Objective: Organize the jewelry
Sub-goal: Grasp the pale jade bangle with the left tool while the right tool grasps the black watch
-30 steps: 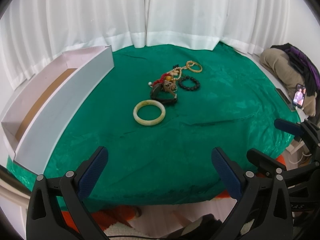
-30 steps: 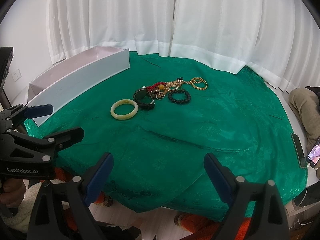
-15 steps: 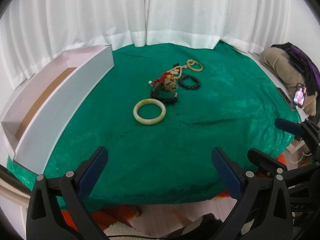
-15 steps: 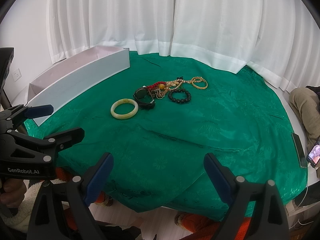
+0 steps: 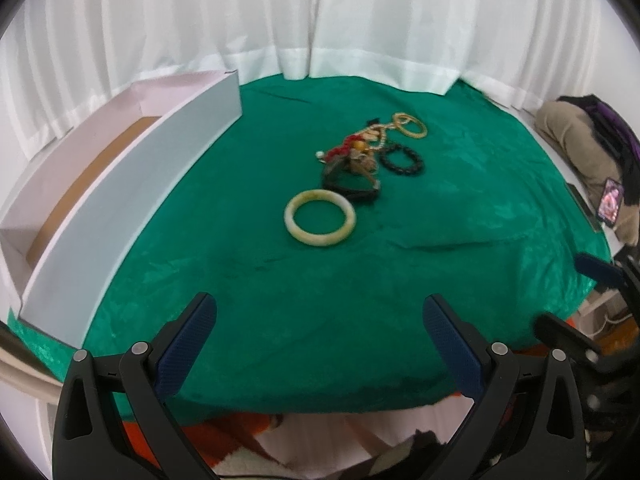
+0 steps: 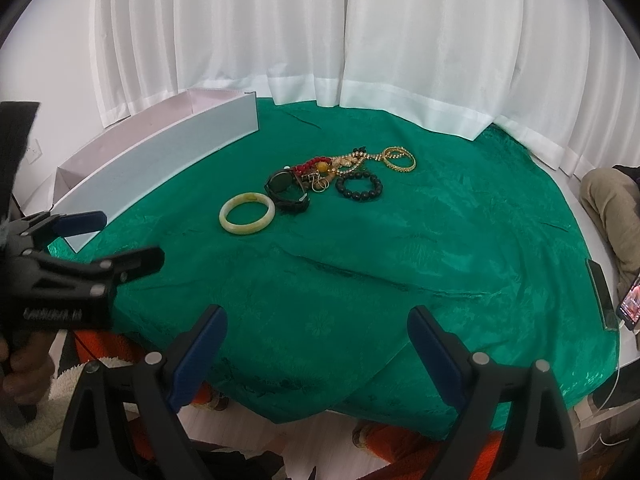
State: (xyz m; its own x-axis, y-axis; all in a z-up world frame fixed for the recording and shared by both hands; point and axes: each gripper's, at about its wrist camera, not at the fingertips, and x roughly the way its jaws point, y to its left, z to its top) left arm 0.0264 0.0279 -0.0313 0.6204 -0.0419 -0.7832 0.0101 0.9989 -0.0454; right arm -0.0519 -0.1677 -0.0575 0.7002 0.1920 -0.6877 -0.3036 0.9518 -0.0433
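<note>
Pale jade-coloured stone bangle (image 5: 319,217) lies flat on the green satin tablecloth (image 5: 360,288), near the middle, nothing touching it except maybe the black watch with dark strap (image 5: 352,188) just behind it; contact unclear. Landmark = bangle. Behind and slightly right of the bangle, past the watch, sits a tangled heap: red bead strand with amber bead (image 5: 347,148), gold chain pieces, small rings, too tangled to separate. Right of that heap, a black round-bead bracelet (image 5: 401,158) lies alone, flat. Farthest behind-right of the bangle, 2 thin gold bangles (image 5: 410,125), overlapped, joined to the heap by the gold chain. Well left of the bangle, a long white cardboard box with brown floor (image 5: 132,184) stands open-topped on the cloth edge, nothing seen inside. White curtains (image 5: 320,20) hang behind everything.

Left gripper (image 5: 320,340) hovers over the near cloth edge, in front of the bangle, well apart from it; blue-padded fingers spread wide, nothing between them. Right gripper (image 6: 318,344) same: in front and right of the bangle, fingers wide apart, holding nothing. In the right wrist view the left gripper shows at far left with a hand (image 6: 24,376) on its handle. Far right of the bangle, off the cloth, a lit phone (image 5: 610,202).
</note>
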